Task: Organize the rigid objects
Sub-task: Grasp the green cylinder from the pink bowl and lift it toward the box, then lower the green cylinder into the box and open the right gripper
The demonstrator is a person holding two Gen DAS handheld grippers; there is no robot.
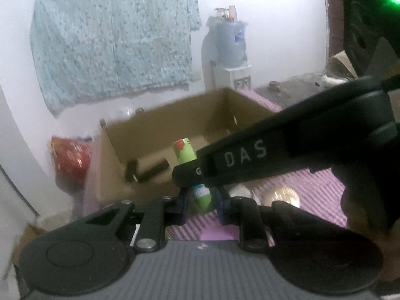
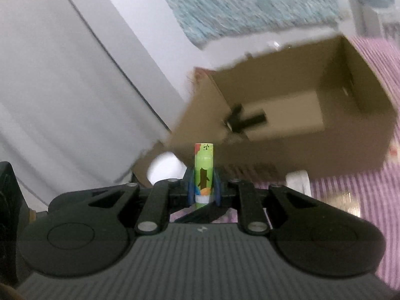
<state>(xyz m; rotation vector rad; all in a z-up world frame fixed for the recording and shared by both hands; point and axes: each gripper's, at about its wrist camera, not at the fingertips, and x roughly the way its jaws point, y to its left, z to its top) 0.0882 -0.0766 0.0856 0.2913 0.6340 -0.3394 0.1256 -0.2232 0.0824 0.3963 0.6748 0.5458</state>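
Observation:
A green tube (image 1: pixel 185 151) with a red patch and a white-and-blue cap end stands upright in the air in front of an open cardboard box (image 1: pixel 160 127). My left gripper (image 1: pixel 203 200) is shut on the tube's lower cap end. My right gripper (image 1: pixel 192 172) comes in from the right and is shut on the tube just above it. In the right wrist view the tube (image 2: pixel 203 160) rises straight between the blue pads of the right gripper (image 2: pixel 203 187). The box (image 2: pixel 332 135) lies beyond, with a black handled tool (image 2: pixel 246 122) on its floor, also seen as the tool (image 1: pixel 147 170).
A purple striped mat (image 1: pixel 307 187) covers the floor, with a shiny round metal piece (image 1: pixel 285 195) on it. A red bag (image 1: pixel 71 157) sits left of the box. A water dispenser (image 1: pixel 230 50) and a light blue cloth (image 1: pixel 112 37) stand against the white wall.

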